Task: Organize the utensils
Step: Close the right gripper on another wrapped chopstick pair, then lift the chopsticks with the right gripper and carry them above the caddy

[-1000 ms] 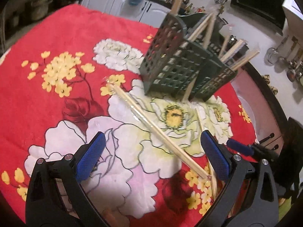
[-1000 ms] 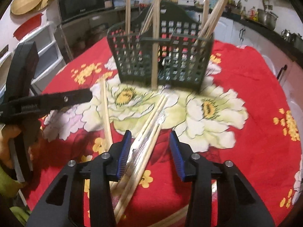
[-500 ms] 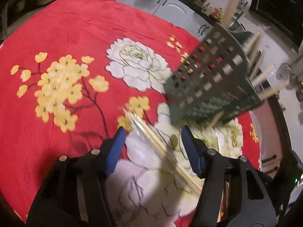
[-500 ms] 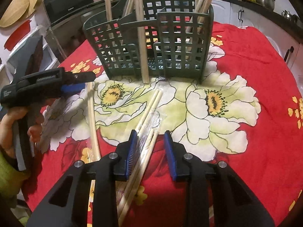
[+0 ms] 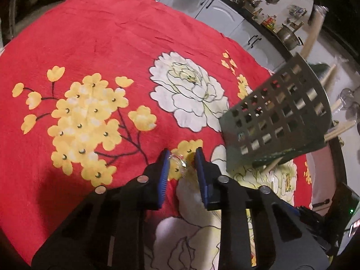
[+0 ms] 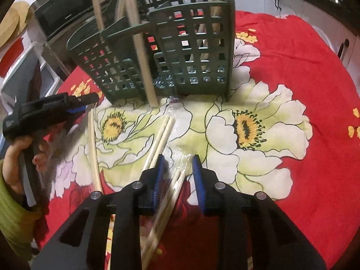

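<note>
Left gripper [image 5: 181, 157] apart over wrapper tip [image 5: 180, 163] — right gripper [image 6: 176, 164] apart, straddling chopsticks [image 6: 173, 186].

1. The left gripper [image 5: 181, 157] narrowed its jaws and dropped onto the wrapped tip of a chopstick pair [image 5: 180, 163] at lower centre.
2. The right gripper [image 6: 176, 160] narrowed its jaws around the wrapped chopsticks [image 6: 177, 180].
3. The green basket [image 6: 162, 51] loomed larger at upper centre of the right view.
</note>
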Available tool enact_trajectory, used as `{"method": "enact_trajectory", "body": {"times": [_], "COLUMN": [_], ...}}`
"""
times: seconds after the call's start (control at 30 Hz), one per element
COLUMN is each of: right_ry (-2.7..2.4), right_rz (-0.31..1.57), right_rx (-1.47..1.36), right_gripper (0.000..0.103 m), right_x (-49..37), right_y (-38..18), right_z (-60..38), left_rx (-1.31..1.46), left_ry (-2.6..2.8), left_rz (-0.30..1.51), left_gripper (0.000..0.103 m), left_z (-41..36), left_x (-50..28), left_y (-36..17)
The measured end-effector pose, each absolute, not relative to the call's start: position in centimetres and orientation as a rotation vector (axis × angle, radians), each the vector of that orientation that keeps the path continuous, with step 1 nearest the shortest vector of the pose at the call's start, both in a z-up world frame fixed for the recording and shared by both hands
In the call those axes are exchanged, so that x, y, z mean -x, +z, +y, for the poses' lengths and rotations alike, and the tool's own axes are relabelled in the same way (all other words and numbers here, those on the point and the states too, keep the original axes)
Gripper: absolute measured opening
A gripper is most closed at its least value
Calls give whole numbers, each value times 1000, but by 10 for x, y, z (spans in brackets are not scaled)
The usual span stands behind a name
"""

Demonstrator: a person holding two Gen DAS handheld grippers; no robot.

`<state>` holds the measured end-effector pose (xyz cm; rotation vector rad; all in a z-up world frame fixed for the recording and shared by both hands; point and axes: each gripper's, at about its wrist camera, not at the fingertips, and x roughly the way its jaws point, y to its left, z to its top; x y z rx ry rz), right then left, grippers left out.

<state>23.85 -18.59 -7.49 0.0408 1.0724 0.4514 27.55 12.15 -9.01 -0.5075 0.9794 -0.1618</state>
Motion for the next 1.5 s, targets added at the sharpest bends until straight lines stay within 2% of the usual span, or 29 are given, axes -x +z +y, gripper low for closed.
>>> {"method": "enact_trajectory", "body": {"times": [0.13,0.27,0.47,0.9,1.5], "right_ry": [446,446,463,498,517], "right_rz": [1074,1072,1007,829,672], "right_rx": [-58,-102,-138,-120,-88], "right_gripper": [9,6,6,5,5], "right_x": [-245,-247,-242,-218,-193], "right_y": [-76,-74,-55,-2,40], "right_z": [-191,-198,-212,-217,-206], "left_rx": [525,543,586,446,260], "left_ry": [-161,-175,-212,-363,-504], "left_rz": [978,978,926,720,626], "left_gripper": [7,1,1,1,1], "left_z": [126,132,136,96,25], "left_x": [-278,-278,-265,-214,-192], "left_y": [-94,-97,-86,-6,42]}}
